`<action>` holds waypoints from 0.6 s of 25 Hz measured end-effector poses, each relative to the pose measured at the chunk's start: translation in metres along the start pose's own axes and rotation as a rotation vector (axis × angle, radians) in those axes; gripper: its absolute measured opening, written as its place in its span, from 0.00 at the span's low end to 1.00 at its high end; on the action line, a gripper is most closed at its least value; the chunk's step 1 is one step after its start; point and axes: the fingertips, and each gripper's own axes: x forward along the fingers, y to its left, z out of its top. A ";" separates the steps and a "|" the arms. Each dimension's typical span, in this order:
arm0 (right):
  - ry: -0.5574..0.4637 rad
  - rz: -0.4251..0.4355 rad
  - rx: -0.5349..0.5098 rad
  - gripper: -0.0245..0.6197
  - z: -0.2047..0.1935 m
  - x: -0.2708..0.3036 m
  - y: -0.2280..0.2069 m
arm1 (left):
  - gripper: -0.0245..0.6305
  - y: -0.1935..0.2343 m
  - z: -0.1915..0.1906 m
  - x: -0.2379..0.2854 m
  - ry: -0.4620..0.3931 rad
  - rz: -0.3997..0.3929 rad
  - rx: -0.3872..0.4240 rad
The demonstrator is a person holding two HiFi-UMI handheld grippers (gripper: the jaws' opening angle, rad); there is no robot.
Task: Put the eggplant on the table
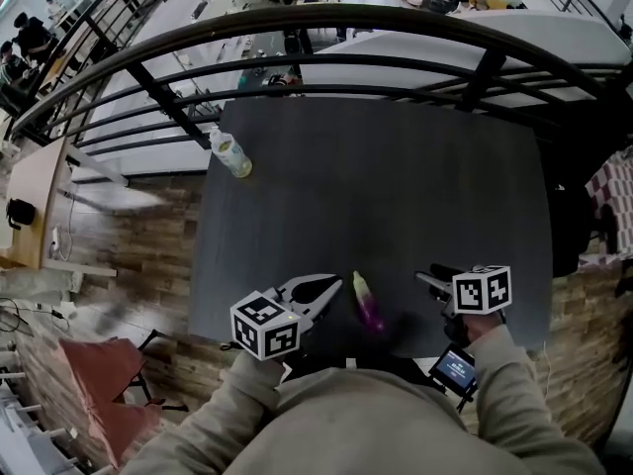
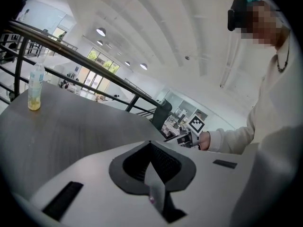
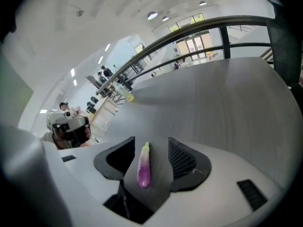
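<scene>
A small purple eggplant with a pale green tip lies on the dark table, near its front edge, between my two grippers. My right gripper hangs to the right of it, apart from it, jaws open. In the right gripper view the eggplant shows through the gap between the open pads of the right gripper, down on the table surface. My left gripper sits just left of the eggplant with its fingertips meeting and nothing in them. The left gripper looks across the table.
A plastic bottle of yellowish liquid stands at the table's far left corner, also seen as the bottle. A black curved railing runs behind the table. A small screen device is at my right wrist.
</scene>
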 end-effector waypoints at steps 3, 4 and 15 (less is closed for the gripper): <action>-0.077 0.055 -0.018 0.29 0.025 -0.014 0.017 | 0.05 0.004 0.018 0.003 -0.006 -0.007 0.034; -0.107 0.068 -0.023 0.21 0.032 -0.022 0.021 | 0.05 0.003 0.024 0.004 -0.009 -0.011 0.048; -0.429 0.272 -0.103 0.06 0.094 -0.155 0.081 | 0.05 -0.078 0.099 0.008 -0.093 -0.107 0.223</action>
